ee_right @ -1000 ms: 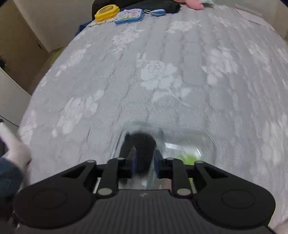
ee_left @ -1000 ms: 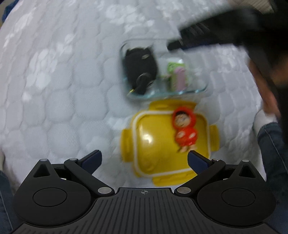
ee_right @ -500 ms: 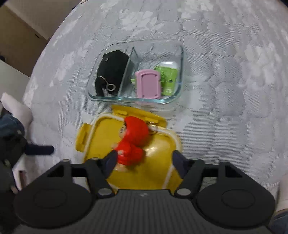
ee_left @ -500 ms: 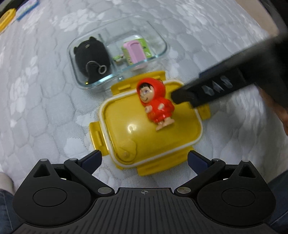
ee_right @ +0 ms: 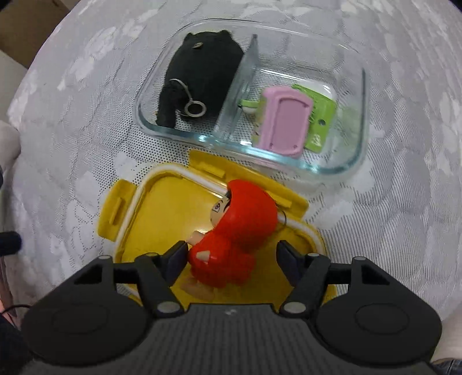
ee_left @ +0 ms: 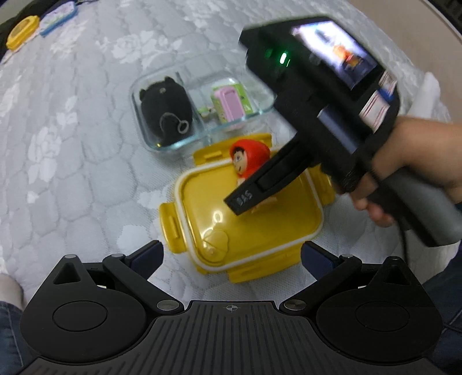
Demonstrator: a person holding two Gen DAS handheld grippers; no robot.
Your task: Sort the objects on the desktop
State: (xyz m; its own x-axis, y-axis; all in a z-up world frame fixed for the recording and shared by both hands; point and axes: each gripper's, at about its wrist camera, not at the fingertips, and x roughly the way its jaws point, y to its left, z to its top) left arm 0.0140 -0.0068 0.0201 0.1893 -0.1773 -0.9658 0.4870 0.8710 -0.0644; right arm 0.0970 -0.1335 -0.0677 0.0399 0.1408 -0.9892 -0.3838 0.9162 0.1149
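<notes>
Right wrist view: right gripper is straddling the red-hooded figure, jaws apart; the left pad is at or almost on the toy's side, the right pad is clear of it
Jaw motion: they have just been narrowing a little, figure between them, no pinch yet
Figure place: lying on the yellow lid, near the lid's edge that faces the glass dish
Left gripper: left gripper spread wide, nothing between the pads, hovering at the near side of the yellow lid
Beyond the lid: glass dish just past it, two compartments; black plush in the left one, pink-and-green toy in the right
Far from the lid: left wrist view shows a yellow item and a blue-edged card well apart at the cloth's far edge
Versus a second ago: right gripper was pinched on the black plush over the dish; now the plush sits in its compartment, gripper has dropped over the lid
Versus half a second ago: figure was ahead of the right jaws; now it is inside them
Task meaning: plush sorted; figure looks like the next pick, probably bound for the dish
Risk: smooth rounded toy on a slick lid may skid if only one pad touches
</notes>
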